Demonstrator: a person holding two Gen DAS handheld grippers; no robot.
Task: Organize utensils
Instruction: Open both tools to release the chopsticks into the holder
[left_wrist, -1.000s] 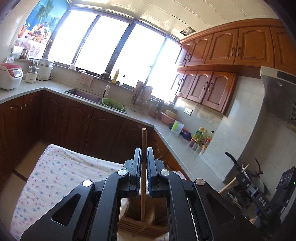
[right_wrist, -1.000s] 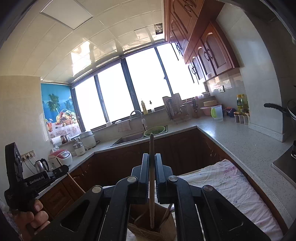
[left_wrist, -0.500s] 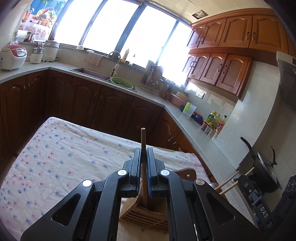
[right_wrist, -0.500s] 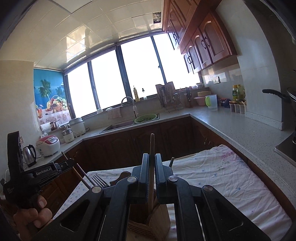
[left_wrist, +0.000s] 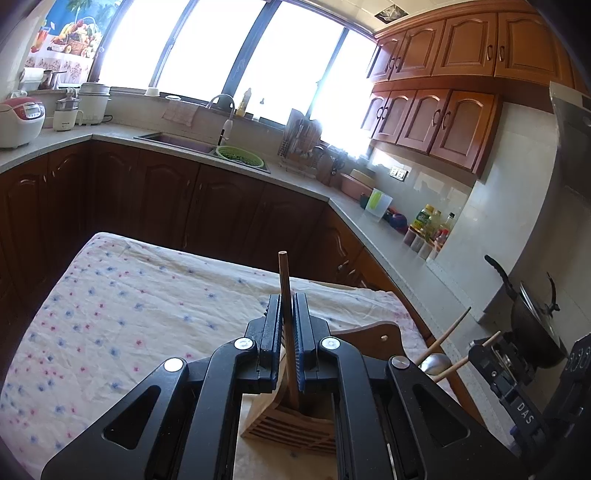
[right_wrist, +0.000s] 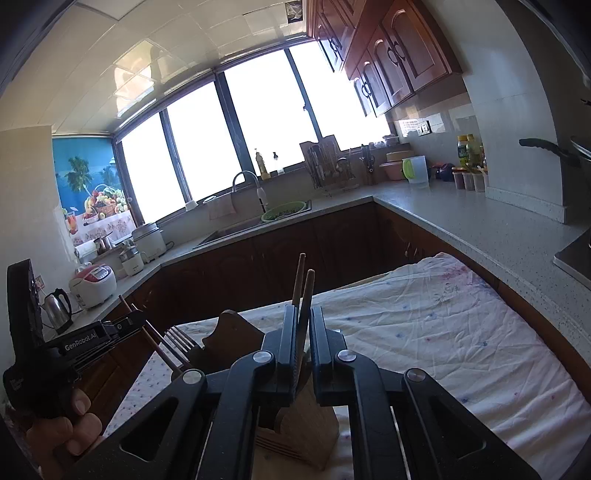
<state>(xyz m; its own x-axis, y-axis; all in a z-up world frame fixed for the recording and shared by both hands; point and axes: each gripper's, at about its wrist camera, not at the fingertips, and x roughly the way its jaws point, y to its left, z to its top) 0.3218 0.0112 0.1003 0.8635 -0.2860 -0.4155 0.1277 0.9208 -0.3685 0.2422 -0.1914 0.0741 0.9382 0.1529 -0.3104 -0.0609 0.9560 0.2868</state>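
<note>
- Left tongs (left_wrist: 287, 334): clenched on a single wooden chopstick (left_wrist: 284, 280). The stick stands nearly upright between the blue-lined pads; its top end rises above the fingertips, its lower end reaches down into the wooden utensil holder (left_wrist: 291, 421).
- Right tongs (right_wrist: 303, 338): clenched on a second wooden chopstick (right_wrist: 308, 291), tilted slightly, lower end hidden behind the tongs where the holder (right_wrist: 303, 417) stands.
- Right wrist view: another thin wooden stick (right_wrist: 298, 275) rises just behind the gripped one; what it belongs to I cannot tell.
- The utensil holder is slatted at the front, with a taller curved back panel; it stands on a worktop (left_wrist: 110, 306) covered by a flower-print cloth.
- A metal fork (right_wrist: 181, 341) stands tines up on the holder's left side in the right wrist view; a metal spoon (left_wrist: 436, 362) shows on its right side in the left wrist view.
- A person's hand (right_wrist: 68, 424) grips the left tool's handle at lower left of the right wrist view.
- Background: sink (left_wrist: 181, 142) with a green colander (left_wrist: 240, 155), rice cooker (left_wrist: 18, 120), dark pan (left_wrist: 535, 321) on the stove.
</note>
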